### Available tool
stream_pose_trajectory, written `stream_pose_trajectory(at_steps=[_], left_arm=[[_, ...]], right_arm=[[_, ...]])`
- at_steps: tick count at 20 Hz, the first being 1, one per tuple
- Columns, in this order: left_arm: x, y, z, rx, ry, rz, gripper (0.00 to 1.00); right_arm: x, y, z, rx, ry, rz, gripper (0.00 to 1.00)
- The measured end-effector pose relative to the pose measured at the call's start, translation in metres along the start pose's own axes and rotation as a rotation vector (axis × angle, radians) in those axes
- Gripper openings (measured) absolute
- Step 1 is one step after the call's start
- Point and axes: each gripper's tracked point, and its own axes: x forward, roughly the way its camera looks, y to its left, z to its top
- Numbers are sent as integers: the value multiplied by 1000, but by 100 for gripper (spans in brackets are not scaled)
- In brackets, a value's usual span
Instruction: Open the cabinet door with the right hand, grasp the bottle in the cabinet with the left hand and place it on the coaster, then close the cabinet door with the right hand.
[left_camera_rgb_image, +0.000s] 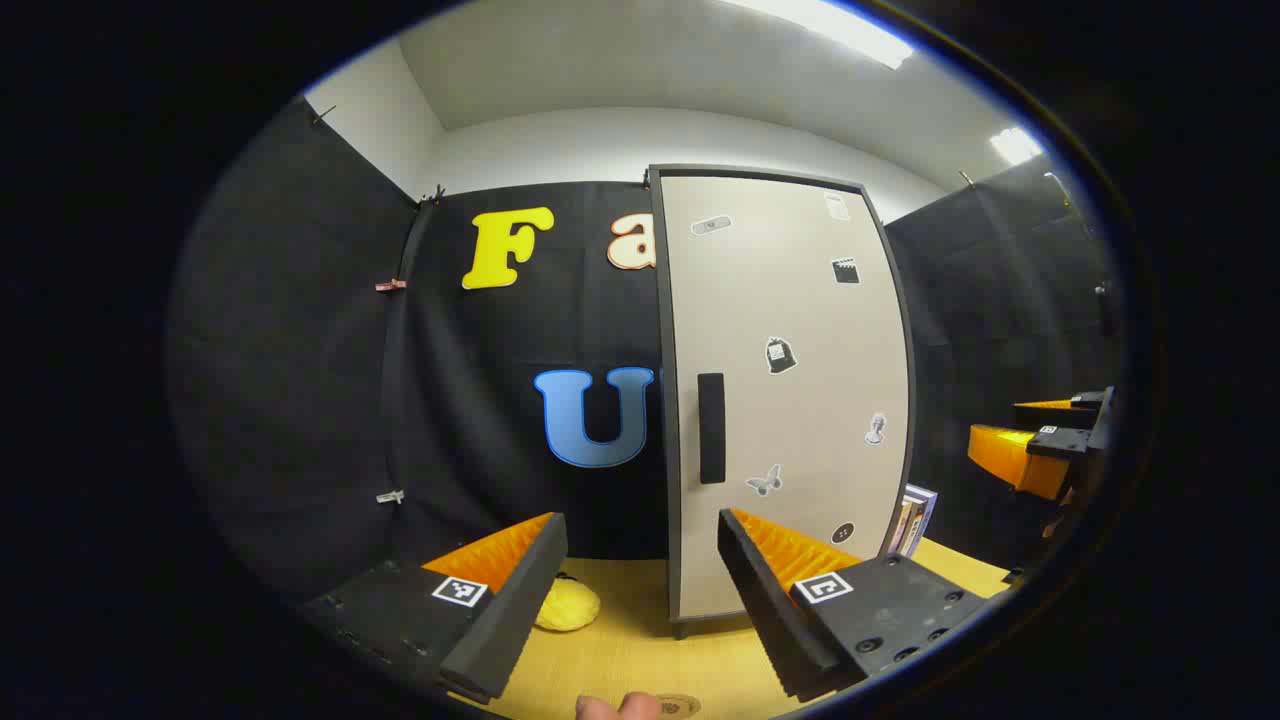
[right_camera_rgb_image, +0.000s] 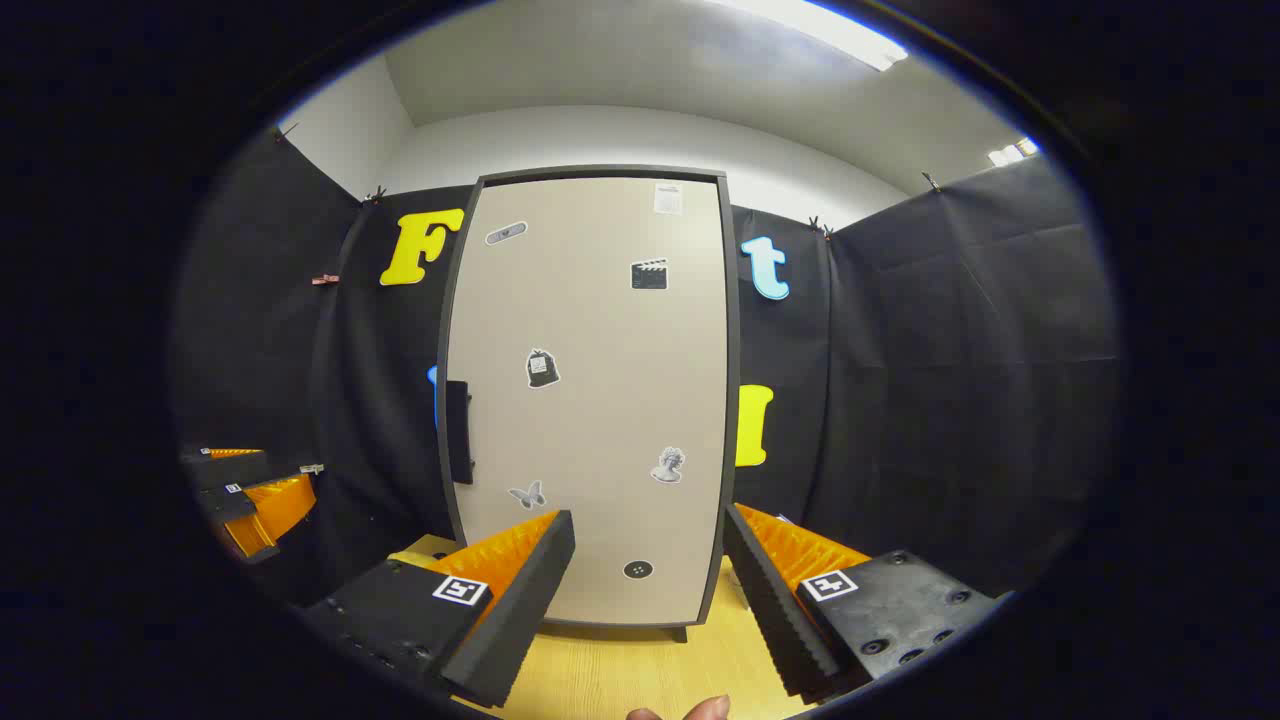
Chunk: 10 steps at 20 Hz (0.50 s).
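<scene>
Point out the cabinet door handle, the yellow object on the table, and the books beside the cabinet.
Door handle (left_camera_rgb_image: 711, 428): left gripper view, middle of the dark vertical grip.
Yellow object (left_camera_rgb_image: 568, 606): left gripper view, its rounded top.
Books (left_camera_rgb_image: 915, 520): left gripper view, their visible edges.

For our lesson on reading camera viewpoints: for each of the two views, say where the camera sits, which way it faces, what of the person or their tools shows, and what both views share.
Left gripper view: rides on the left hand-held gripper, open, facing the tall beige cabinet door with a black handle from its handle side; a fingertip shows below, the right hand-held gripper at the right edge.
Right gripper view: rides on the right hand-held gripper, open, facing the door squarely; the left hand-held gripper sits far left.
Shared: closed door, wooden table.
</scene>
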Motion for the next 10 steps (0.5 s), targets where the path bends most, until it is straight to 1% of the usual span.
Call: stream_pose_trajectory(at_steps=[6,7,8,10], left_arm=[[5,6,-5,0,3,-8,96],[5,7,-6,1,4,-8,96],[5,8,-7,3,5,-7,96],[6,8,-7,4,4,-7,96]], right_arm=[[1,10,-3,2,5,1,97],[1,11,-2,2,2,2,94],[2,12,-3,5,2,5,98],[3,14,-3,13,2,9,97]])
